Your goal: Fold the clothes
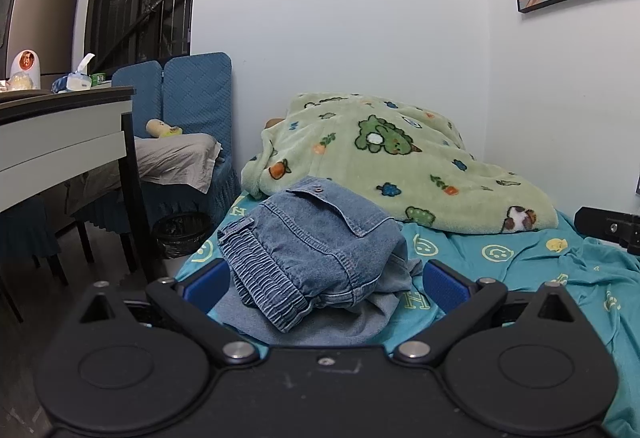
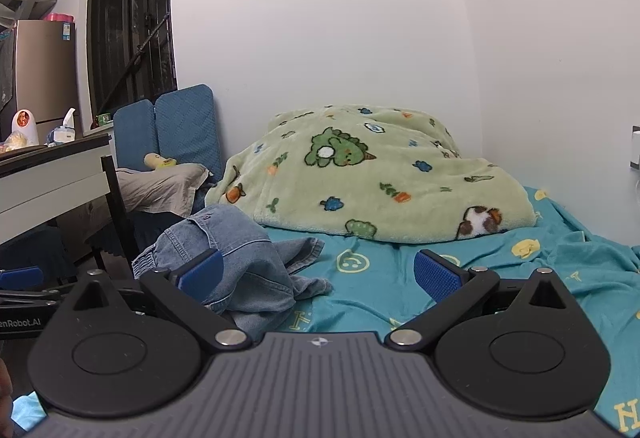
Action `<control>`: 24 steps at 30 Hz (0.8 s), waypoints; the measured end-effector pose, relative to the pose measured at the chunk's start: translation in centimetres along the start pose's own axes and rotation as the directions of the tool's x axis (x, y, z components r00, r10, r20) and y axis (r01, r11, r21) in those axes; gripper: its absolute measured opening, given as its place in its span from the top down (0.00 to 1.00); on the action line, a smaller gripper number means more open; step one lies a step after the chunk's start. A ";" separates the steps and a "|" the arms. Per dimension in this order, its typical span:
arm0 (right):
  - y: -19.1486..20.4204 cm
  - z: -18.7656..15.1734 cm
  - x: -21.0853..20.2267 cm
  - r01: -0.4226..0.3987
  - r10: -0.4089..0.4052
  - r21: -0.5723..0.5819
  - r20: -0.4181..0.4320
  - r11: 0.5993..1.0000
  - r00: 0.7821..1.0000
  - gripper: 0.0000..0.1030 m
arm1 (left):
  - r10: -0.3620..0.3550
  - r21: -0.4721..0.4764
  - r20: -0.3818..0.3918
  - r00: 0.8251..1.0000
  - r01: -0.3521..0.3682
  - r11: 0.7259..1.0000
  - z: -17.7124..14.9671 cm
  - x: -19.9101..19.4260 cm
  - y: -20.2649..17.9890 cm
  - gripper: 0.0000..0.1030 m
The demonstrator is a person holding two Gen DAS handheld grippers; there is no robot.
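A crumpled blue denim garment (image 1: 316,258) with an elastic waistband lies in a heap on the teal bed sheet (image 1: 520,270). My left gripper (image 1: 324,284) is open, its blue pads on either side of the heap, not gripping it. In the right wrist view the denim garment (image 2: 236,262) lies at the left, on the teal sheet (image 2: 380,278). My right gripper (image 2: 318,274) is open and empty; its left pad (image 2: 200,274) is in front of the denim, its right pad over bare sheet.
A green fleece cartoon blanket (image 1: 384,161) is piled at the back of the bed against the wall. Left of the bed stand a desk (image 1: 60,133), a blue-covered chair (image 1: 188,105) and a black bin (image 1: 180,234). The right gripper's tip (image 1: 612,226) shows at the right edge.
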State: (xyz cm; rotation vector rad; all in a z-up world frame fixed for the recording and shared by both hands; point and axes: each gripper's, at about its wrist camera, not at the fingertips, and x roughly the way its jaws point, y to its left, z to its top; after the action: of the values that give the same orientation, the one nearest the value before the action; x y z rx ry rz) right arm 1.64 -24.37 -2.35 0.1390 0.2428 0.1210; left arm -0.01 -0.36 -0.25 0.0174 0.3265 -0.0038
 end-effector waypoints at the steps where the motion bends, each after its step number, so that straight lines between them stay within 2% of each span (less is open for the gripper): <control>1: 0.0 0.0 0.0 -0.001 0.001 -0.001 -0.001 1.000 1.000 0.00 | -0.001 -0.002 -0.001 1.000 0.001 1.000 -0.1 0.0 -0.1 0.00; 24: -0.1 -0.5 0.3 -0.004 0.004 0.010 -0.018 1.000 1.000 0.00 | 0.000 -0.029 -0.015 1.000 0.000 1.000 0.1 0.3 0.8 0.00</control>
State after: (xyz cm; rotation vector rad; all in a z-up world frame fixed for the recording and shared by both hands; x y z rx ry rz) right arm 1.80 -24.33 -2.87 0.1487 0.2615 0.1250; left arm 0.32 0.44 -0.23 -0.0108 0.3412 0.0008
